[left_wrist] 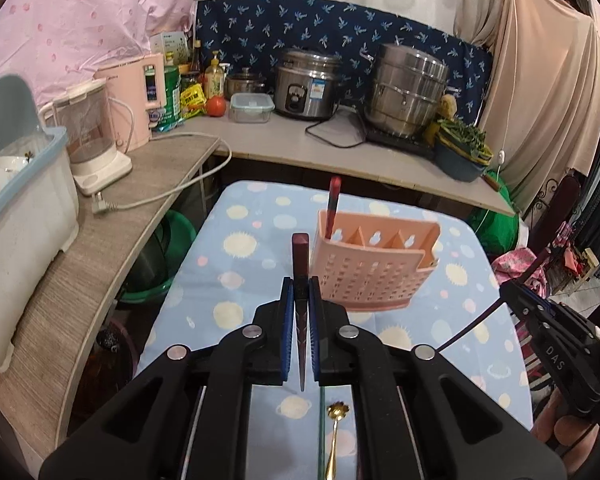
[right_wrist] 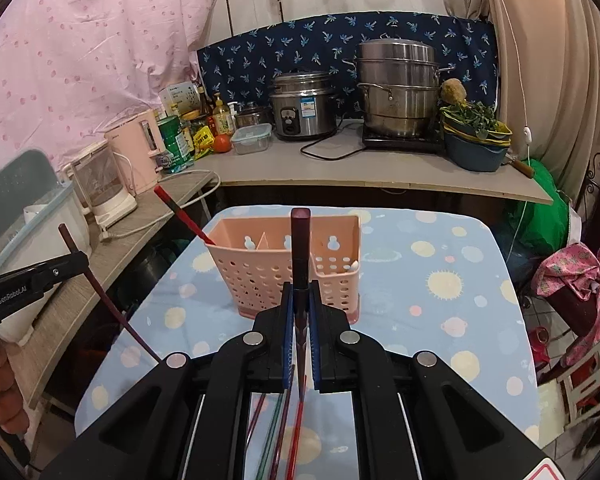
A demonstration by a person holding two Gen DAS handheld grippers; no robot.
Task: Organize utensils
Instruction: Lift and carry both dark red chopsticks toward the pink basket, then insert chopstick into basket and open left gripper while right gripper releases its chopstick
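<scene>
A pink perforated utensil holder (left_wrist: 374,262) stands on the blue patterned table; it also shows in the right wrist view (right_wrist: 290,268). One red chopstick (left_wrist: 333,206) leans in its left compartment, also seen from the right wrist (right_wrist: 182,216). My left gripper (left_wrist: 301,300) is shut on a dark red chopstick (left_wrist: 300,254), left of the holder. My right gripper (right_wrist: 300,304) is shut on another dark red chopstick (right_wrist: 301,240), just in front of the holder. A gold spoon (left_wrist: 335,436) and several loose chopsticks (right_wrist: 280,432) lie on the table under the grippers.
A counter (left_wrist: 284,144) behind the table carries a rice cooker (left_wrist: 306,86), a steel steamer pot (left_wrist: 408,92), a kettle (left_wrist: 90,132), bottles and a bowl of greens (left_wrist: 462,148). A white dish bin (left_wrist: 24,208) sits at left.
</scene>
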